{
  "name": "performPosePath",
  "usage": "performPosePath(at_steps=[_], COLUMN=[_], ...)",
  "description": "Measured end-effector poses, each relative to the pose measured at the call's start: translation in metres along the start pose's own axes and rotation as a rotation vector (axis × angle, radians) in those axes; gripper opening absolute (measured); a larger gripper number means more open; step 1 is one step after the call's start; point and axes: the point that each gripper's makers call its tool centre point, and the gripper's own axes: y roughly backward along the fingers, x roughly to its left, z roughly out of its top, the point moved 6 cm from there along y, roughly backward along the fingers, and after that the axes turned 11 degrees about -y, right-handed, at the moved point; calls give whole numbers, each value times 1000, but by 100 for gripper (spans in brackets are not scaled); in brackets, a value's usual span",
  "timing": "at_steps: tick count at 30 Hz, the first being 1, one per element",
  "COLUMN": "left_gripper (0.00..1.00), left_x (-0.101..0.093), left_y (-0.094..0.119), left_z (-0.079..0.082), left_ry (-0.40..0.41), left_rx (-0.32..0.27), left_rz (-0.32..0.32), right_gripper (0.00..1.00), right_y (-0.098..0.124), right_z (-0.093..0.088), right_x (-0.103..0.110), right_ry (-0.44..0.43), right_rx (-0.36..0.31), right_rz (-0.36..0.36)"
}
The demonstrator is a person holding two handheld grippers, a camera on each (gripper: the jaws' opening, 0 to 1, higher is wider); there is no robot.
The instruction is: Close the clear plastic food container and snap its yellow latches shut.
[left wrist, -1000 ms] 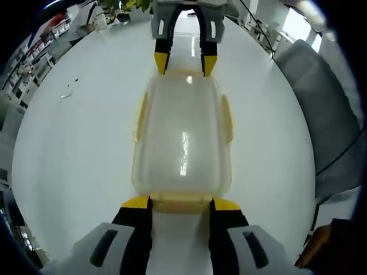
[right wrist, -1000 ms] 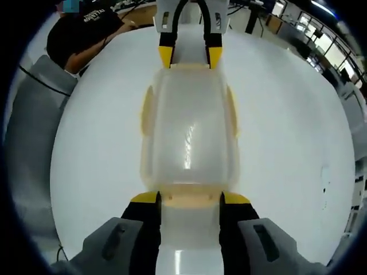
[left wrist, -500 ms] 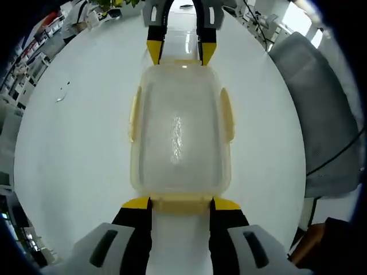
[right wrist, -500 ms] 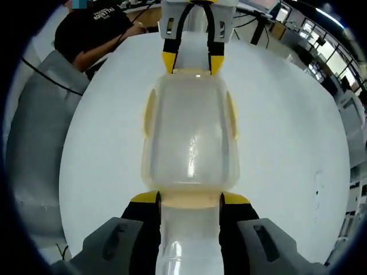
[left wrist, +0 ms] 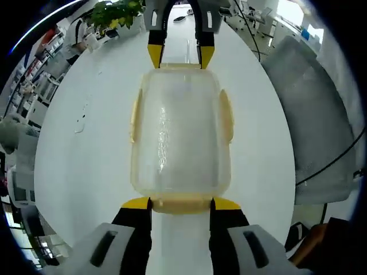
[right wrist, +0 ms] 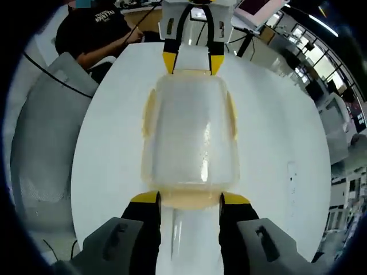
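Note:
The clear plastic container [left wrist: 180, 132] hangs lengthwise between my two grippers, above the white round table [left wrist: 74, 172]. Its lid is on, and the yellow side latches [left wrist: 136, 117] lie flat against its long sides. My left gripper [left wrist: 181, 203] is shut on the yellow latch at the near end. My right gripper [left wrist: 178, 56] grips the far end. In the right gripper view the same container [right wrist: 190, 132] runs from my right gripper [right wrist: 190, 199] up to the left gripper [right wrist: 192, 62], with side latches [right wrist: 231, 114] down.
A grey chair [left wrist: 309, 114] stands beside the table, seen again as a grey chair [right wrist: 46, 137]. A person in a black shirt [right wrist: 92, 31] sits at the table's far edge. A green plant [left wrist: 114, 11] and desks lie beyond the table [right wrist: 275, 172].
The table looks smaller and farther below in both views while the container stays the same size between the jaws: both grippers have risen with it. Jaw gaps are unchanged.

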Motion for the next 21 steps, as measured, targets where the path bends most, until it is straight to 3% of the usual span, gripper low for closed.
performPosePath(at_steps=[4,9,21], left_gripper=[33,33,33], left_x=[3,11,49], left_y=[2,-6,-39], left_z=[16,37,113], left_ry=[-3,-18,-48], left_rx=[-12,28,-1], left_rz=[11,-1,-4], right_gripper=[35,35,36], right_y=[10,18,41], right_z=[-11,-27,-112], right_x=[-2,-6,-34], right_ry=[-1,1,-48], right_rx=[-7,5,40], right_rz=[-11,-14,-41])
